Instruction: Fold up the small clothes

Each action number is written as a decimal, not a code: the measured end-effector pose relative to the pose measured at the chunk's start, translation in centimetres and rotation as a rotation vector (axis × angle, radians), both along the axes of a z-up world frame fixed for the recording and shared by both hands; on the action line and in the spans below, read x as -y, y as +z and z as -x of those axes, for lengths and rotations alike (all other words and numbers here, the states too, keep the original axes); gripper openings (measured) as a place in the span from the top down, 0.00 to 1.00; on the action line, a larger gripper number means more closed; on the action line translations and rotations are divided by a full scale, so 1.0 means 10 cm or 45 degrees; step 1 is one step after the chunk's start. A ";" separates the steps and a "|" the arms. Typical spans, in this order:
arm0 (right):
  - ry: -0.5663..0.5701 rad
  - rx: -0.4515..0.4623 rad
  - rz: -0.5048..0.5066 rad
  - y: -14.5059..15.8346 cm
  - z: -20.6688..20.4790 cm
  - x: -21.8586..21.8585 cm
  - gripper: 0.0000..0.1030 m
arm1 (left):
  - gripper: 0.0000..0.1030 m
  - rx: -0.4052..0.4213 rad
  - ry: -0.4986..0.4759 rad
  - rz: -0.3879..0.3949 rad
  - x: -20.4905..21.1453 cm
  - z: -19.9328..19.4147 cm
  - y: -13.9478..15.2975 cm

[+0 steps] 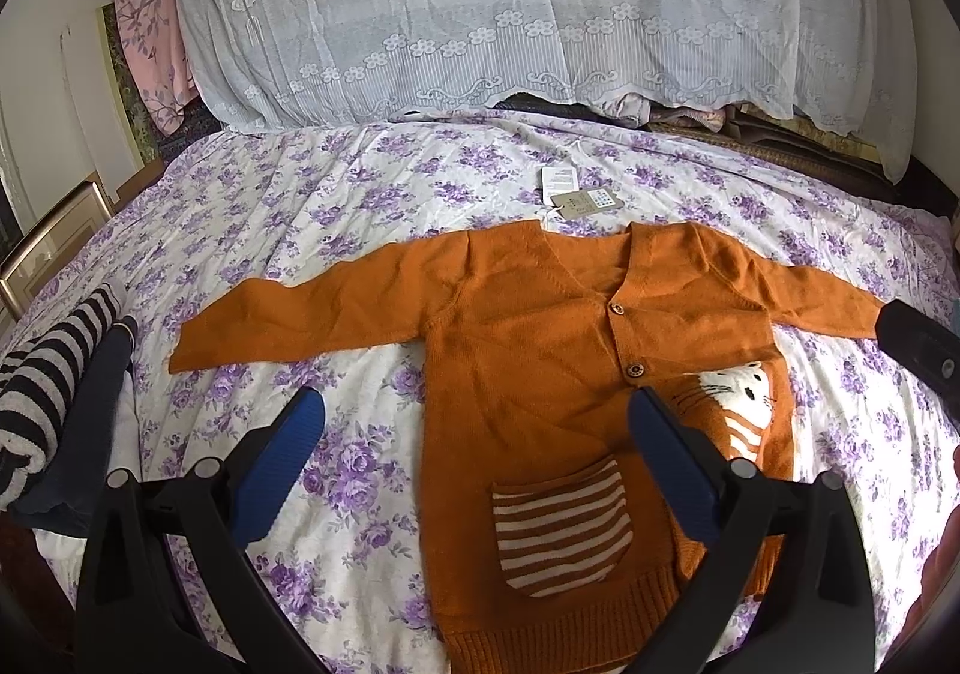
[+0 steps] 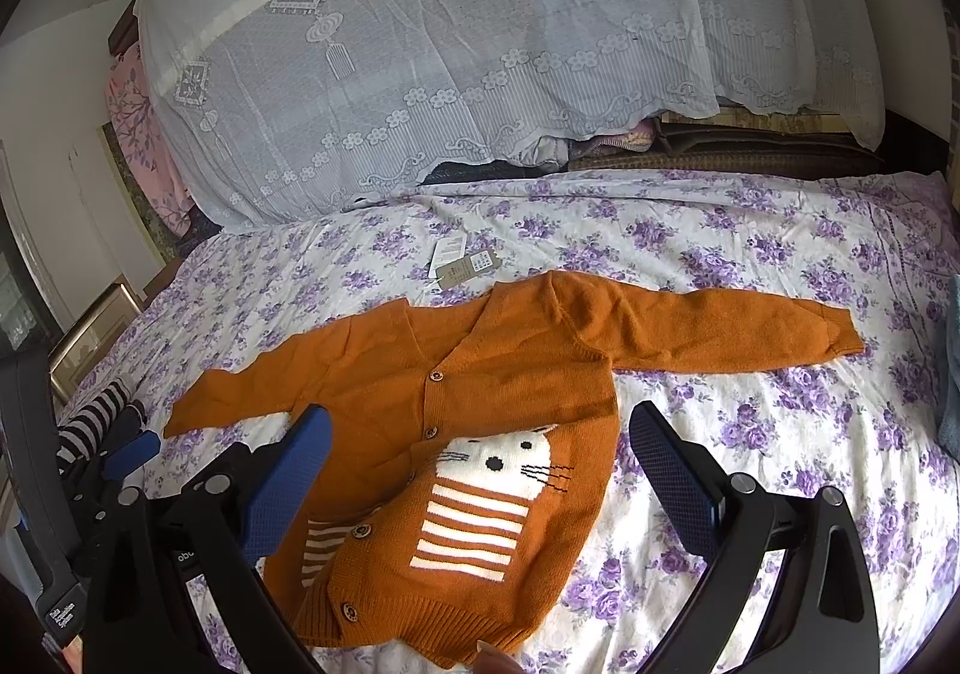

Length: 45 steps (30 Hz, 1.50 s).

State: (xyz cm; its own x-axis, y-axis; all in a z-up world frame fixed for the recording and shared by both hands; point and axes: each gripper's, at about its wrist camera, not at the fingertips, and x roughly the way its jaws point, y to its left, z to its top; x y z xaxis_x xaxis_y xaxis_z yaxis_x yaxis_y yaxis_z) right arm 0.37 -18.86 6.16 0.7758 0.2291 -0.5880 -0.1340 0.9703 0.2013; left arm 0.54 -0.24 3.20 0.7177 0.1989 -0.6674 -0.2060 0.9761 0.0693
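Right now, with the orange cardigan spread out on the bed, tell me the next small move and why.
Probably bring the left gripper down on the sleeve on its side and fold it across the chest. The cardigan lies flat, buttoned, both sleeves stretched out, and both grippers are open and holding nothing, the right gripper included.

Left wrist view: low over floral bedsheet (image 1: 360,230), facing lace-covered pile (image 1: 480,2), close above orange cardigan (image 1: 540,326). Right wrist view: same heading, set further right. Shared: cardigan (image 2: 480,374), sheet, lace.
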 end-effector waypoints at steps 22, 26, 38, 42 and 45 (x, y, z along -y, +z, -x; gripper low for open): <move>0.033 -0.045 -0.060 -0.28 -0.06 0.03 0.03 | 0.04 -0.074 -0.042 0.088 -0.08 -0.06 -0.23; 0.058 -0.111 -0.182 -0.57 -0.08 0.22 0.03 | 0.04 -0.178 -0.128 0.256 -0.21 -0.07 -0.58; 0.099 -0.355 -0.682 -1.60 0.06 0.78 0.03 | 0.04 -0.263 -0.324 0.747 -0.51 0.13 -1.22; 0.193 -0.316 -0.567 -1.60 0.23 0.64 0.03 | 0.04 -0.263 -0.369 0.909 -0.61 0.17 -1.29; 0.236 -0.358 -0.699 -1.54 0.26 0.58 0.03 | 0.05 -0.244 -0.385 1.024 -0.70 0.19 -1.30</move>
